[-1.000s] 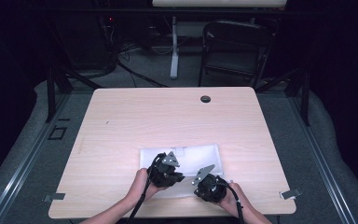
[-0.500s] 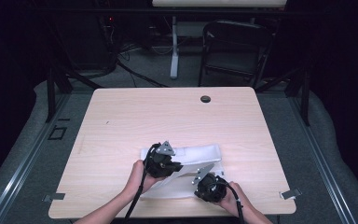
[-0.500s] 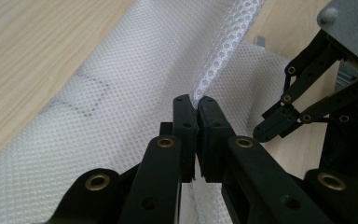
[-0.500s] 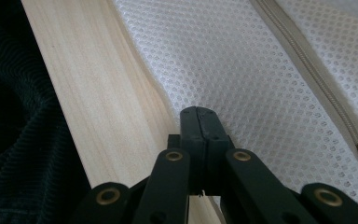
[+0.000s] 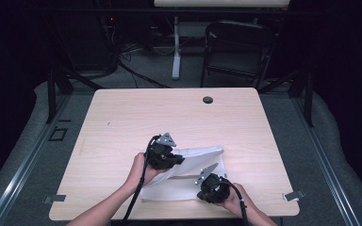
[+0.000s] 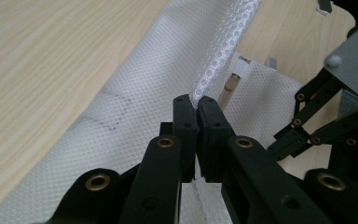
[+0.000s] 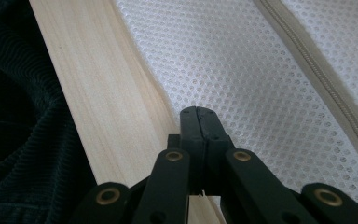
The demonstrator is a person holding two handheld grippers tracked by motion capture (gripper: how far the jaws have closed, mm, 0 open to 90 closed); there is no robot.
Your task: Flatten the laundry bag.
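Mesh bag [image 5: 188, 181] folding on table [image 5: 122, 122]
Left claw [image 6: 196, 105] is clamped on the bag's left edge, lifted off the table; right claw [image 7: 199, 114] is clamped on its near right edge, low at the table's near side.

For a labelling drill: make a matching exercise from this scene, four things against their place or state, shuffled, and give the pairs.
Things:
1. left tongs
2. right tongs
3. white mesh bag
4. round hole

Places or states:
A. far edge of the table
B. shut, low at the bag's near edge by the table's front
C. one side raised, the rest flat on the table
D. shut on a lifted fold of mesh

Pairs: 1-D, 2-B, 3-C, 4-A
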